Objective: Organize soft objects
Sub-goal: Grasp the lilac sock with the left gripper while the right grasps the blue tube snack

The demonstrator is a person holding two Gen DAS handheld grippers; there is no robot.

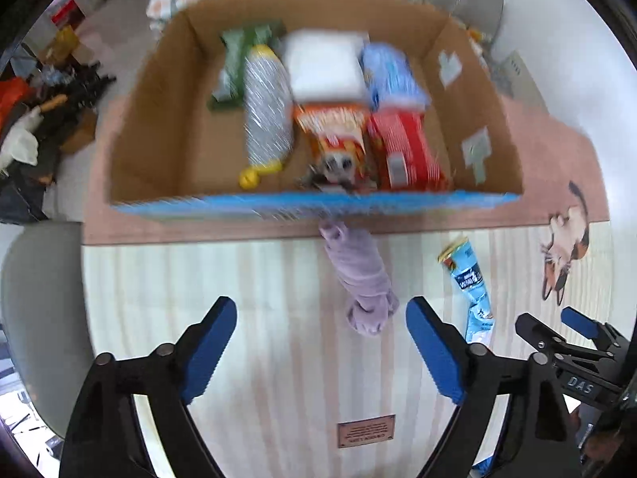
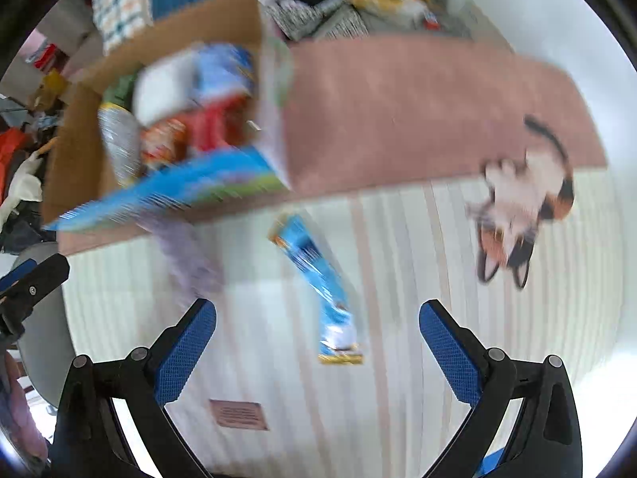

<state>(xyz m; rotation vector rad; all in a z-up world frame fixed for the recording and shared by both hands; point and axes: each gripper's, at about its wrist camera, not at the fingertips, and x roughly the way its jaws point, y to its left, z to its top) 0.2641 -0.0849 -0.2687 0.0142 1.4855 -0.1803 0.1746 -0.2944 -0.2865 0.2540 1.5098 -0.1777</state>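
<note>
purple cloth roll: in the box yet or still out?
Out. The purple cloth roll lies on the striped mat in front of the cardboard box, ahead of the open left gripper, ungripped.

On the bench (image 1: 247, 279) the box (image 1: 159, 119) stands at the far side, with packets (image 1: 330, 135) inside it. Before the box lies the rolled cloth (image 1: 362, 275), touching its front wall; the pouch (image 1: 469, 283) lies to its right.

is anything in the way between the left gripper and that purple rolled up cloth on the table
Nothing visible. The left gripper is open, and only bare striped tablecloth lies between it and the purple rolled cloth.
</note>
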